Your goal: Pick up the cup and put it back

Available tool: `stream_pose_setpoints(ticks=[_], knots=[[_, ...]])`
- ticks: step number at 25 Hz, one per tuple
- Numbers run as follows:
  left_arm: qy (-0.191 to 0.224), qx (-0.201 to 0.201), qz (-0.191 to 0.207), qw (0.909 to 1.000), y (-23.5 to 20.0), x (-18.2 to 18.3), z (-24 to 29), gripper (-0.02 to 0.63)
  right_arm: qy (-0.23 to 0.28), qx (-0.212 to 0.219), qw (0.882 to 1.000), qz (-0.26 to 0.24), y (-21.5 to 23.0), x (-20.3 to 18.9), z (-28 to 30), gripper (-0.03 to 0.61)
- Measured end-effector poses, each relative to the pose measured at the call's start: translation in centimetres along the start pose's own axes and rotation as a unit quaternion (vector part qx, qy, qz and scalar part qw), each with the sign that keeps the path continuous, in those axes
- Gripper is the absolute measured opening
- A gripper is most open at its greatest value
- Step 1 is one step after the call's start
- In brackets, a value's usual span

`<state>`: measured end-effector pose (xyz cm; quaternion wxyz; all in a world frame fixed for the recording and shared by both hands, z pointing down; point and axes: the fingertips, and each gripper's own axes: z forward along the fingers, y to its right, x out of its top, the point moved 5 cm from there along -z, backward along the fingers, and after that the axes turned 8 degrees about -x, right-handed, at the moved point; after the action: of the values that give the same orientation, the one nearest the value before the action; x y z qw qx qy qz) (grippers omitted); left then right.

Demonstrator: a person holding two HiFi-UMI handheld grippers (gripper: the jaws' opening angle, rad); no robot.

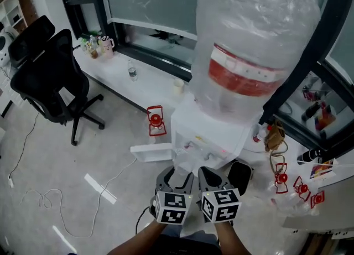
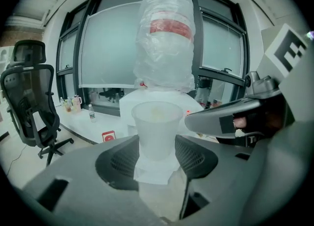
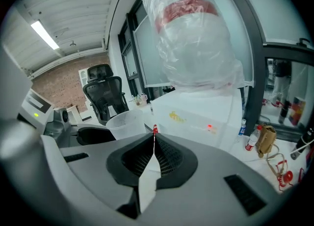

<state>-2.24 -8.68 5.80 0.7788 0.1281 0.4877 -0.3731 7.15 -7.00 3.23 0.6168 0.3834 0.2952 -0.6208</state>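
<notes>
Your left hand-held gripper is clamped on the cup. Its two ribbed pads press on opposite sides of the lower wall, and the cup stands upright with its rim clear above the jaws. You are carrying it in the air, just in front of the white water dispenser, on the near side below the plastic-wrapped bottle. Your right hand-held gripper sits just to the right of the left one. Its jaws are pressed together with nothing between them.

The cup looks like a thin, translucent disposable plastic one, so expect it to be very light, with soft walls that dent under a firm squeeze. The smooth surface may also slip if you hold it too loosely. I cannot tell whether there is any liquid in it, so keep it upright. The rolled rim and the base should be its stiffest parts. Holding it low on the wall, as you do now, seems sensible because the base stops the sides from folding in. When you set it down, let the bottom land flat before you ease the jaws apart, or a cup this light could tip or cling to a pad.
</notes>
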Motion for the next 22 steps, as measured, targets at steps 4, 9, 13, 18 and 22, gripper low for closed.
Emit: stream_pose_setpoints(ticks=[4,9,13,18,22], knots=[[-0.005,0.012,-0.01,0.9999,-0.3,-1.5,0.7,0.232,-0.01,0.015,1.0,-0.003,0.2,-1.3,1.2,0.021],[-0.015,0.025,-0.02,0.9994,-0.7,-4.9,1.9,0.232,-0.016,0.036,0.999,-0.014,0.4,-3.5,3.1,0.021],[-0.017,0.036,-0.03,0.9988,-1.1,-7.7,3.0,0.232,-0.017,0.045,0.999,-0.022,0.5,-5.7,4.6,0.021],[-0.019,0.043,-0.027,0.9985,-1.7,-11.9,5.1,0.232,-0.021,0.056,0.998,-0.027,0.7,-9.7,6.7,0.021],[-0.02,0.043,-0.032,0.9984,-2.0,-15.5,7.3,0.232,-0.024,0.063,0.997,-0.034,1.0,-13.1,8.5,0.021]])
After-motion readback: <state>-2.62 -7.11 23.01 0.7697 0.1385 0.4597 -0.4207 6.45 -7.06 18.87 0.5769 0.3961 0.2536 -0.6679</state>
